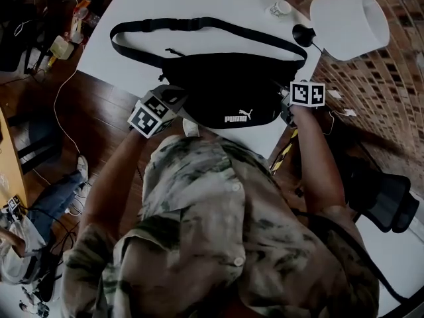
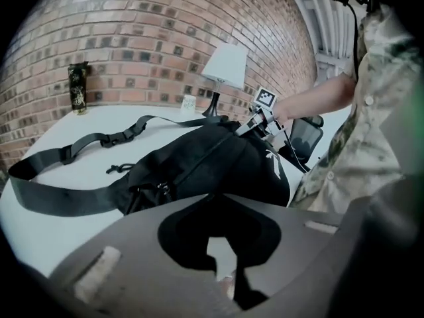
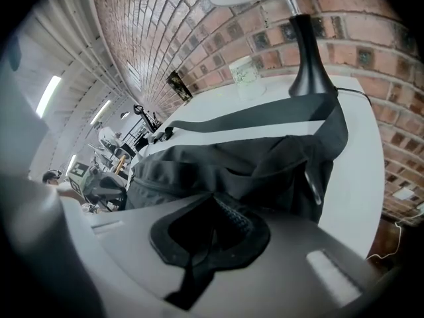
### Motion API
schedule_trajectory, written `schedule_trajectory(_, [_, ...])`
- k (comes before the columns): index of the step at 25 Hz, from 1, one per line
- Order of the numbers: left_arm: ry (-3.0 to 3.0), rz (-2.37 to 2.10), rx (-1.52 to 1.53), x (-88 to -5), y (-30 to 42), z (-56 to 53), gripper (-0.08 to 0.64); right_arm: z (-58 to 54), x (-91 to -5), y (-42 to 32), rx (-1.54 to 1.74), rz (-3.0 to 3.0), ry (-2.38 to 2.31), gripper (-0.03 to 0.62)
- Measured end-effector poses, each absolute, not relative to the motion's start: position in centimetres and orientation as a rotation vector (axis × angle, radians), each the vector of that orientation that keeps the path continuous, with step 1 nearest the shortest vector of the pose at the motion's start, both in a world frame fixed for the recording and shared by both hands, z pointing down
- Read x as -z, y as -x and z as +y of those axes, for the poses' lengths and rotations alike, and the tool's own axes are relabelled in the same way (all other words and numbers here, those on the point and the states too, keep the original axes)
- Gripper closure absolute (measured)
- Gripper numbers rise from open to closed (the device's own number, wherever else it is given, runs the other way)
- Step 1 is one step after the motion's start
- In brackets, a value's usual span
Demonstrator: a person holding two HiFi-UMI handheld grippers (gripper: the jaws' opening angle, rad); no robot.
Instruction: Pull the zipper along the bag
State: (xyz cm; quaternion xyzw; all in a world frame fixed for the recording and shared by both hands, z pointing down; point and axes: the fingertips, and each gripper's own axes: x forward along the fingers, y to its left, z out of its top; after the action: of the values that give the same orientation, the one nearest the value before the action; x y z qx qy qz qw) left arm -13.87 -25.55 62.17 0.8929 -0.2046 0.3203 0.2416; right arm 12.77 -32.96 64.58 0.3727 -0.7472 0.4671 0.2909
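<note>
The table (image 1: 126,52) ends just beneath both claws, so a hard tug could drag the bag (image 1: 225,85) off that near edge. Open surface lies ahead of them. The lamp (image 1: 348,25) crowds the space beyond the right gripper (image 3: 202,257). That claw and the left gripper (image 2: 222,270) are clamped on black fabric at opposite bag ends. The zipper (image 2: 200,158) runs between them. Possibly neither holds its pull, which would bunch the cloth.

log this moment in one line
left gripper: jaws shut on bag, left end | right gripper: jaws shut on bag, right end | bag: on white table
</note>
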Motion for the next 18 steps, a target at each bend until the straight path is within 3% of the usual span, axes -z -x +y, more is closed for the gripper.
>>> schedule_trajectory(18, [-2.446, -0.679, -0.754, -62.0, 15.9, -25.6, 0.514, -32.1, -61.5, -12.7, -1.01, -2.124, -1.126, 0.583])
